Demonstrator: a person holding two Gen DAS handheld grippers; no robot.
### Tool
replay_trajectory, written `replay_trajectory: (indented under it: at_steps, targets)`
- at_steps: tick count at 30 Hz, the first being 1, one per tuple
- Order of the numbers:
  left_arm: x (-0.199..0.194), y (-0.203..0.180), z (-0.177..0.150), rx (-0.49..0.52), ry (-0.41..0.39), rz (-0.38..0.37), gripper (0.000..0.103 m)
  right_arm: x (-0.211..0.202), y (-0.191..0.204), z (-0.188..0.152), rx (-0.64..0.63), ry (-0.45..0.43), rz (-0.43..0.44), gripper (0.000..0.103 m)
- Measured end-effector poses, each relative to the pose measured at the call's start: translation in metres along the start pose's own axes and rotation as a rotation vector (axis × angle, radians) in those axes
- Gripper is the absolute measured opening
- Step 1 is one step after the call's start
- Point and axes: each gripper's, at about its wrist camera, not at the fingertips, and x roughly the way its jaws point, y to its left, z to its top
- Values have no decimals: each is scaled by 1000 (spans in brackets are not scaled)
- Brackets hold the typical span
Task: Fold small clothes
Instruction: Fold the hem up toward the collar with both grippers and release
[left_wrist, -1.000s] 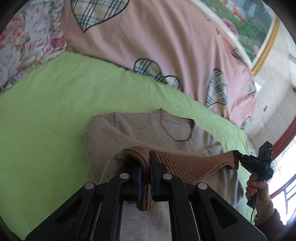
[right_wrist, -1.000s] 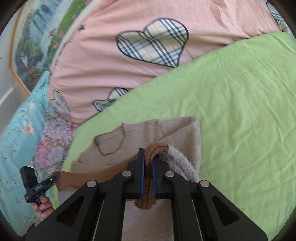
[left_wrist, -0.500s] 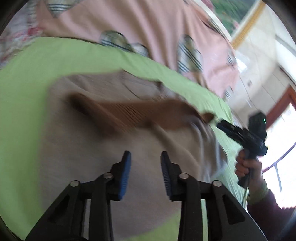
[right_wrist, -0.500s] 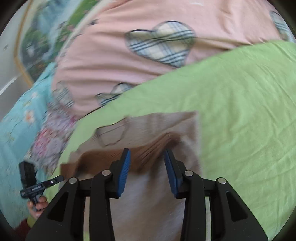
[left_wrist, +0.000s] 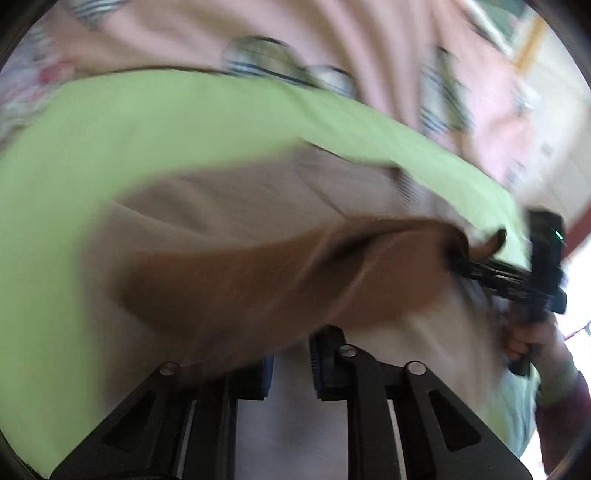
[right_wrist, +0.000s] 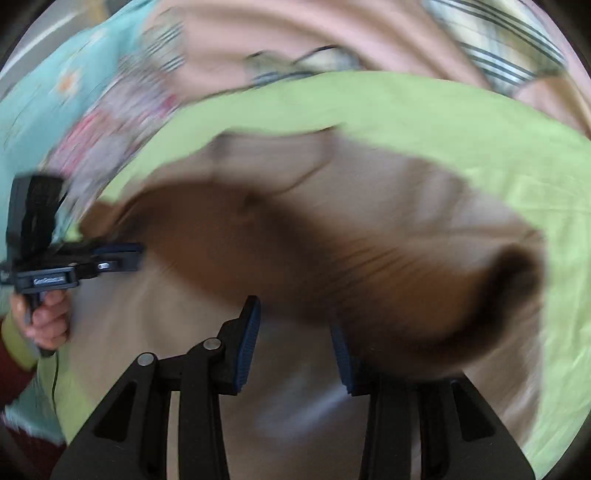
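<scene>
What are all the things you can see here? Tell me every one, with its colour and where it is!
beige knitted sweater: one, beige with a brown ribbed band folded across it, lying on the green sheet.
light green bed sheet: one, green, spread under the sweater.
pink quilt with plaid hearts: one, pink, behind the sheet.
flowered cloth: one, pink and white, left of the sheet in the right wrist view.
turquoise flowered cloth: one, far left there.
framed picture: one, blurred, on the wall.
left gripper: black with blue pads, jaws slightly apart and just closing, nothing clearly pinched.
right gripper: black, blue pads, jaws apart over the sweater.
hands: two, each gripping a handle.
</scene>
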Motion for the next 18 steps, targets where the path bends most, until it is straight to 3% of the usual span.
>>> replay_trajectory:
  at_steps: [2,3,5,8,12,18]
  targets:
    - [2,29,15,-78,-24,41,13,0,-23,11,91,-45,-72,37]
    - [2,44,20,-132,-35,18,9,-3,-35,15,147,-78,-88,37]
    - [0,58,22,-195,-62,-29,9,-12,-48,16,232,-134,-103,38]
    - [-5,54,14,-187,-88,-5,9,-34,-57,8,307,-207,-117,40]
    - [-21,49,-8,-202,-95,12,14,-56,-48,-9,326,-233,-80,40]
    - [-72,30,-62,-235,-136,-32,22,-90,-14,-49,311,-249,-24,47]
